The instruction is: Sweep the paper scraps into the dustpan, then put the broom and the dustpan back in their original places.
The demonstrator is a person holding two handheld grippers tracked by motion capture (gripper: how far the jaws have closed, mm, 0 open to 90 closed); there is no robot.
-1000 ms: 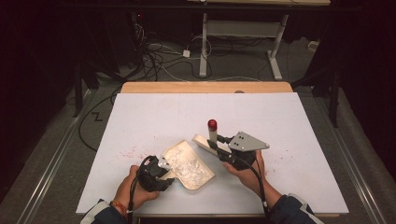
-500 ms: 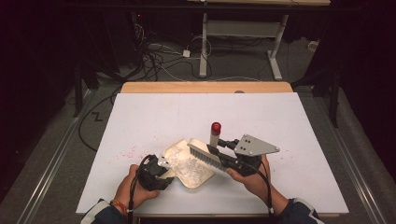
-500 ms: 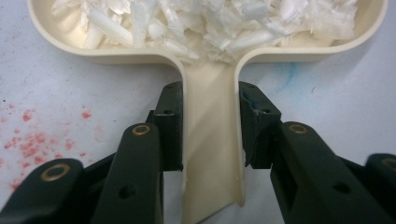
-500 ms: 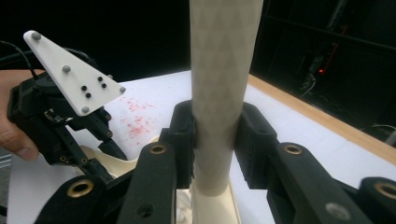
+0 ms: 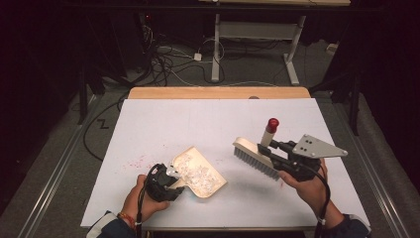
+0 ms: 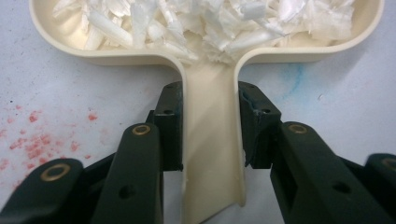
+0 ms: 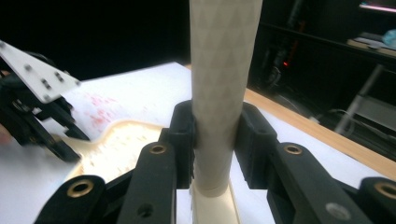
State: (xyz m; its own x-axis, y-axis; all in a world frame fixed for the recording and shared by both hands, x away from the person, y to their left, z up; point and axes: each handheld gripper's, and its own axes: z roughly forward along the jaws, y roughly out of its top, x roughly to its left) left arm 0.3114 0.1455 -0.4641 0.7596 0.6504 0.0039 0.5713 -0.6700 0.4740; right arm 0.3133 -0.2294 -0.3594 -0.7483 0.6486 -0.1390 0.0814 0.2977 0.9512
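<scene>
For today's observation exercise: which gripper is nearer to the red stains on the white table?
Left. The left gripper sits just right of the red stains, clamping the dustpan; the right gripper holds the brush far across the table.

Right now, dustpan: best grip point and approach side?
Its flat handle, approached from the handle's free end, jaws across its width. The pan is wide and full of white shreds; the handle is narrow and straight-sided. The left gripper already clamps it that way.
</scene>
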